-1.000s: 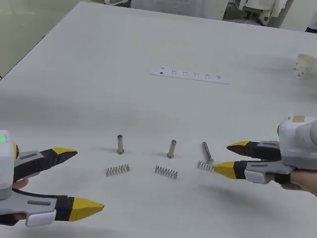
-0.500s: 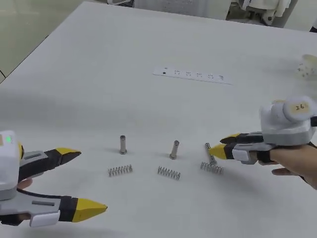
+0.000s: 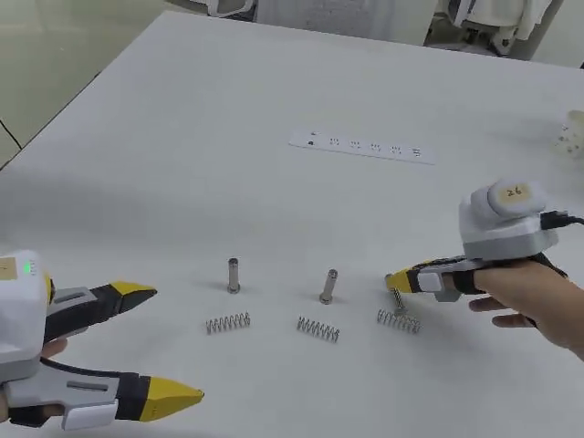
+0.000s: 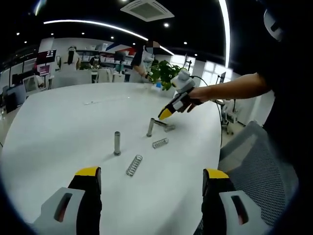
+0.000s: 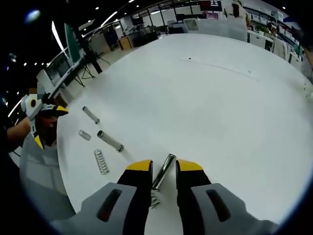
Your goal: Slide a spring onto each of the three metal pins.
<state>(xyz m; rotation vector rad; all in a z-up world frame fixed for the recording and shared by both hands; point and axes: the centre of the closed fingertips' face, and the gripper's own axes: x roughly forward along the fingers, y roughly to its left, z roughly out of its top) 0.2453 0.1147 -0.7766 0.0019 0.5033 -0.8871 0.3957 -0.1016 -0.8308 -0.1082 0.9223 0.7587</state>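
Note:
Two metal pins stand upright on the white table: the left pin (image 3: 234, 274) (image 4: 117, 143) and the middle pin (image 3: 328, 286) (image 4: 150, 127). The third pin (image 3: 398, 300) (image 5: 164, 171) lies tilted between the narrowed jaws of my right gripper (image 3: 394, 281) (image 5: 164, 167), with small gaps showing on both sides. Three springs lie flat in front of the pins: the left spring (image 3: 228, 323), the middle spring (image 3: 318, 328) and the right spring (image 3: 399, 320), the last just below the right gripper's tips. My left gripper (image 3: 160, 344) (image 4: 151, 174) hovers wide open at the near left, holding nothing.
A white power strip (image 3: 362, 147) lies farther back on the table. A pale cup (image 3: 575, 132) sits at the far right edge. A mesh office chair (image 4: 254, 161) stands beside the table. People stand among the desks in the background.
The right gripper has rolled onto its side, moved left onto the tilted third pin and narrowed its jaws around it. The left gripper has held still; the head camera shifted slightly.

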